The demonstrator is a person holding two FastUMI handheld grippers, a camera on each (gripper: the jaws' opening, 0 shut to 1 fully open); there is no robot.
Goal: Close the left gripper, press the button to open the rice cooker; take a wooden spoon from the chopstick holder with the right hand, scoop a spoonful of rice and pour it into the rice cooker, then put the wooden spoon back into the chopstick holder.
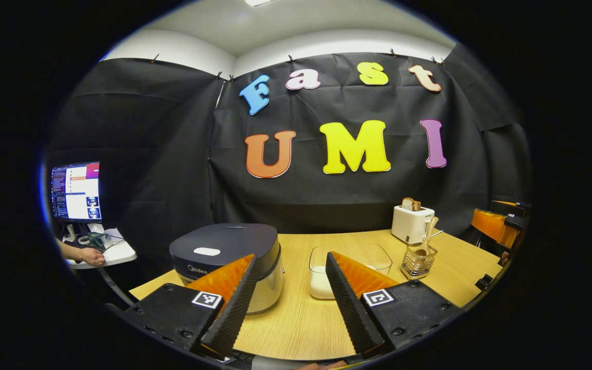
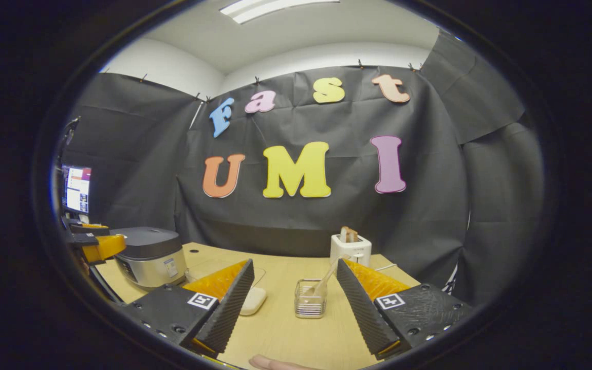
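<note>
Left gripper [image 1: 285, 303] observed with jaws spread wide, nothing between them, held above the near edge of the bench [image 1: 296, 329]; right gripper [image 2: 291, 308] likewise released and empty. Rice cooker [image 1: 226, 259] stands at the bench's left, lid down; its pale button [image 1: 206, 251] sits on the lid top, just beyond the left gripper's left finger. Step in hand, by judgement: none of the task is yet done; the left jaws should be clenched first, then the closed tips brought squarely down on the button, pressing straight so the cooker does not slide. Clear rice container [image 1: 350, 267] lies centre, white rice in its bottom; wire chopstick holder [image 1: 418, 261] stands to its right, wooden spoon [image 1: 426, 241] upright in it, leaning; in the right gripper view the holder [image 2: 310, 298] sits directly ahead between the fingers. Toaster [image 1: 412, 222] at the rear; bench pale wood-grain; a monitor [image 1: 76, 191] and a person's hand [image 1: 90, 255] at far left.
</note>
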